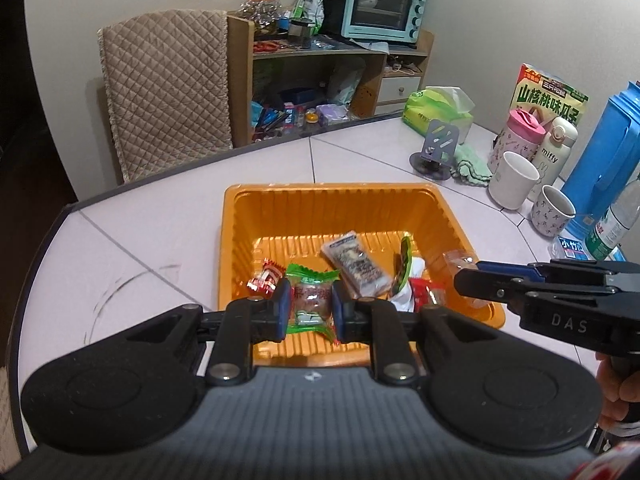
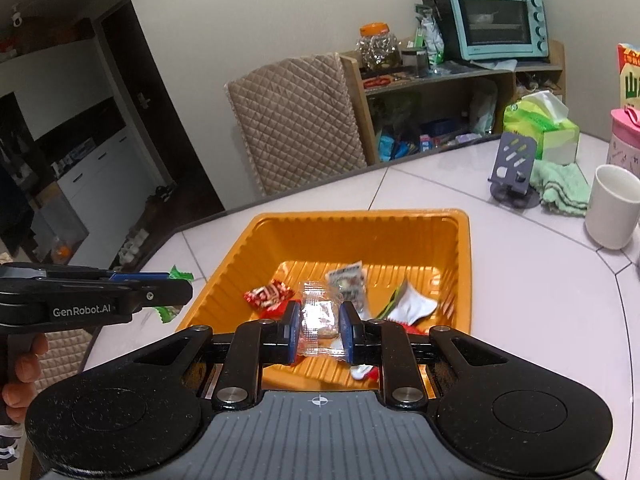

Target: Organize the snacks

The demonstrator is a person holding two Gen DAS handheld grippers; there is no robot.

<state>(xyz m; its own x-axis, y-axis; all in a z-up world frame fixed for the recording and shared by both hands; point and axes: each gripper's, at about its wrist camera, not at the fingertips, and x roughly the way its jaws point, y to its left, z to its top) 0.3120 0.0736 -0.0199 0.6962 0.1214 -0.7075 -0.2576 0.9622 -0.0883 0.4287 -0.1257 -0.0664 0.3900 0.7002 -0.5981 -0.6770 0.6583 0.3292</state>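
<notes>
An orange plastic tray (image 1: 340, 204) (image 2: 348, 236) sits on the white table and holds several wrapped snacks, among them a red candy (image 1: 265, 277) (image 2: 267, 294) and a grey bar packet (image 1: 357, 264) (image 2: 349, 282). My left gripper (image 1: 311, 303) (image 2: 170, 294) is shut on a green-wrapped snack (image 1: 311, 300) (image 2: 178, 274), above the tray's near left rim. My right gripper (image 2: 320, 326) (image 1: 460, 278) is shut on a clear-wrapped snack (image 2: 319, 322) (image 1: 460, 258) over the tray's near right side.
At the table's right stand a white cup (image 1: 513, 180) (image 2: 612, 206), a patterned cup (image 1: 553, 210), two flasks, a blue jug (image 1: 604, 168), a phone stand (image 1: 436, 150) (image 2: 512, 164), a green cloth and a tissue pack (image 1: 438, 110). A quilted chair (image 1: 168, 88) and a shelf with a toaster oven (image 1: 380, 6) lie beyond the table.
</notes>
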